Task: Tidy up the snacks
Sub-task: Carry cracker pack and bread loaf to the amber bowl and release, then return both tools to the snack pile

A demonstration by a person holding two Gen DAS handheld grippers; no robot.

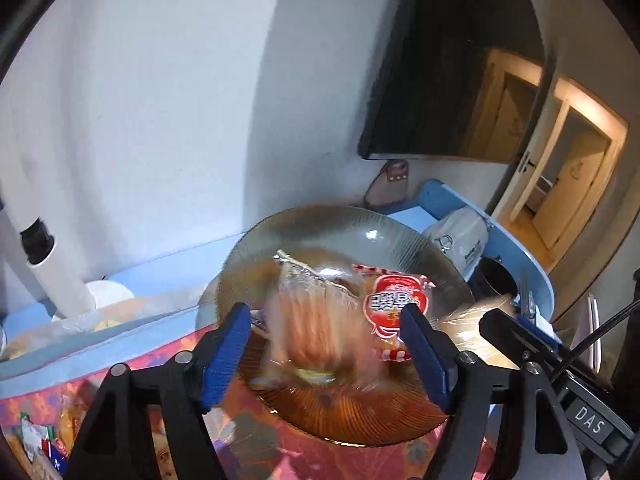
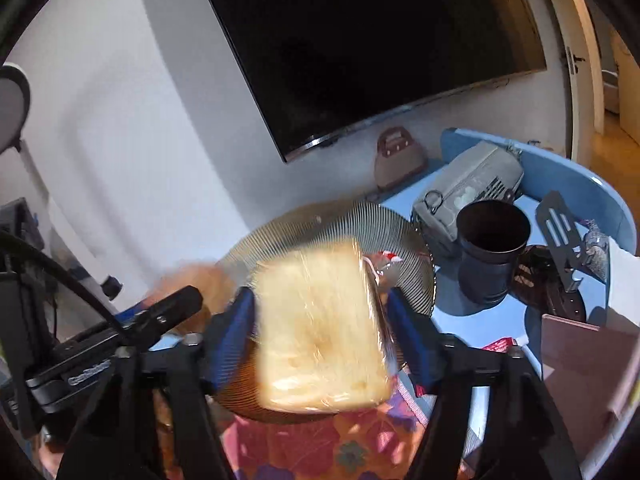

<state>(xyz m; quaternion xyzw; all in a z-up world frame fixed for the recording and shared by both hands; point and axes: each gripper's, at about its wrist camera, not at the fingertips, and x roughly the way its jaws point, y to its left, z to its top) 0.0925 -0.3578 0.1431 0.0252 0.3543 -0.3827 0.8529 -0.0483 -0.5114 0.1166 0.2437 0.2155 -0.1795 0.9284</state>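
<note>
A wrapped slice of bread [image 2: 322, 328], blurred, sits between the blue pads of the right gripper [image 2: 322, 332] with a gap on its right side, so the jaws stand apart and press on nothing, above a ribbed glass plate [image 2: 332, 216]; in the left view a blurred orange-brown snack bag [image 1: 316, 336] lies loose between the spread jaws of the left gripper [image 1: 324, 344], beside a red-and-white packet [image 1: 390, 300] on the same plate. The plate rests on a blue table [image 2: 480, 320] over a flowered cloth [image 2: 320, 448]; a dark cup [image 2: 490, 248], a grey pouch [image 2: 468, 184] and a wall-mounted television [image 2: 360, 40] are beyond.
</note>
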